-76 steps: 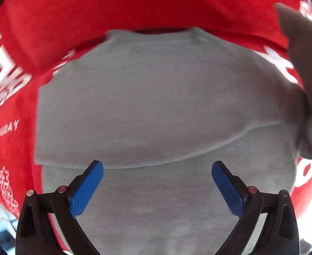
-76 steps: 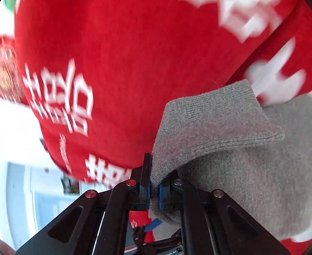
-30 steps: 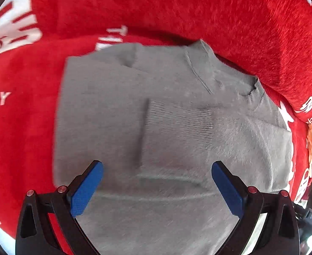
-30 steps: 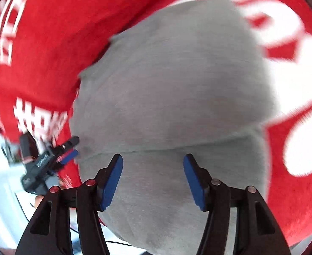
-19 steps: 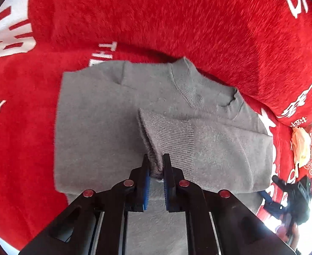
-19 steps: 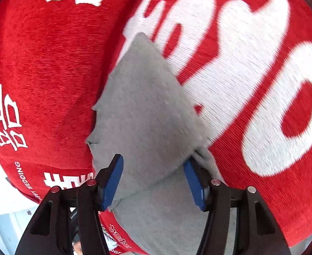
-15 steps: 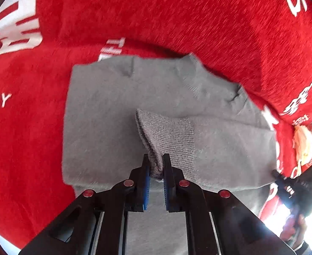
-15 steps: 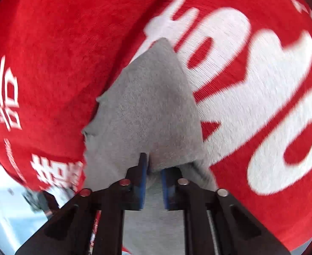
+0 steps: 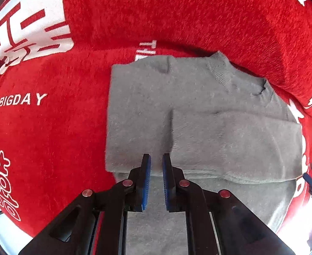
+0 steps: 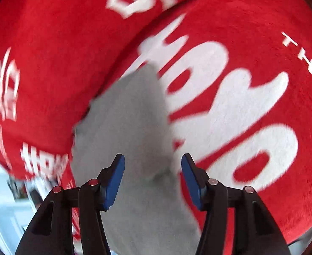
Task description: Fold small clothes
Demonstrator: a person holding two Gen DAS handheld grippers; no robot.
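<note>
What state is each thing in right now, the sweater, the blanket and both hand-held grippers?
Grey sweater: lying flat, one sleeve folded across the body, collar away from the camera.
Red blanket: spread out under the sweater.
Left hand-held gripper: fingers slightly apart, holding nothing.
Right hand-held gripper: wide open above the sweater, holding nothing.

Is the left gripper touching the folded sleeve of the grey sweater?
Apart. In the left wrist view, the left gripper has nothing between its nearly closed blue fingers, and the sleeve lies flat on the grey sweater.
</note>
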